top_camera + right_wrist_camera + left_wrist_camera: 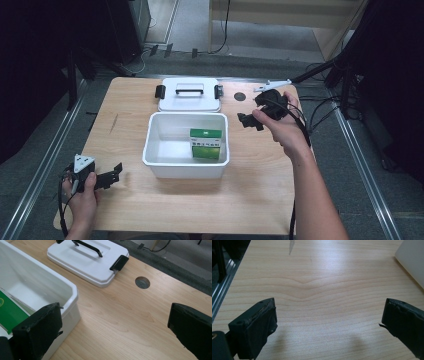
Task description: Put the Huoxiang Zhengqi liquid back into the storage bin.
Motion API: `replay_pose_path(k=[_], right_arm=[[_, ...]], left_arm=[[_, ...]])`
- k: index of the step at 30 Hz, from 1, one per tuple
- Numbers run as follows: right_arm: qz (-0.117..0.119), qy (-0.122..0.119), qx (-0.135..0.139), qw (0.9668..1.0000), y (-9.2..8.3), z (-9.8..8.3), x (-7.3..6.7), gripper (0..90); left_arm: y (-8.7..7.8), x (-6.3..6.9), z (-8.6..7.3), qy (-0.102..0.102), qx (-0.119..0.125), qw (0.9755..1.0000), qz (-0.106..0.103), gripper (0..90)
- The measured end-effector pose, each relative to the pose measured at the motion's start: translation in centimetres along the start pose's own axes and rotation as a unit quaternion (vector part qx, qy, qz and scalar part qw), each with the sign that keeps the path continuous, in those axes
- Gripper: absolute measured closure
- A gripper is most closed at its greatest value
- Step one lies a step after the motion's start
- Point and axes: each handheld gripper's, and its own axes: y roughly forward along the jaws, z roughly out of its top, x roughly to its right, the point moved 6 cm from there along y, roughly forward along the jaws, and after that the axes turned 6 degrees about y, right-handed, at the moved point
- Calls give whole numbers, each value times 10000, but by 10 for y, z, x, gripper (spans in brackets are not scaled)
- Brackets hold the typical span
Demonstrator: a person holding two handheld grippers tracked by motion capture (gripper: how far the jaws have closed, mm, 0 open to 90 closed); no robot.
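Observation:
A white open bin point(150, 150) stands mid-table, and a green and white box point(205, 143) stands inside it at the right. The same bin point(71, 293) and green box point(8, 312) show at the left of the right gripper view. The bin's white lid point(188, 94) with a black handle and black clips lies flat behind it; the lid point(90, 261) lies ahead in the right gripper view. My left gripper point(116, 173) is open, low over the table's front left. My right gripper point(249, 121) is open and empty, just right of the bin's far corner.
A round grey hole point(240, 96) sits in the wooden table point(125, 120) right of the lid, also seen as hole point(142, 282). Cables and dark stand legs crowd the floor at the right. The bin's wall point(412, 262) edges the left gripper view.

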Motion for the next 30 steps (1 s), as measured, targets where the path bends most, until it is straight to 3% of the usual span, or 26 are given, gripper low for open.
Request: replay_pose_path(k=[12,16,25,30], right_arm=[[-181,526,334,9979,-10,-32,29,0],[-215,659,315,9971,-10,-48,37,0],[-230,976,544,9935,-11,-87,48,0],[-390,1029,551,9924,-9,-111,55,0]], left_arm=[[0,0,0,11,2,10000,8,6],[0,0,0,14,1,10000,15,6],[-1,0,0,-5,-3,10000,-2,6],[-1,0,0,-18,3,10000,-16,6]])
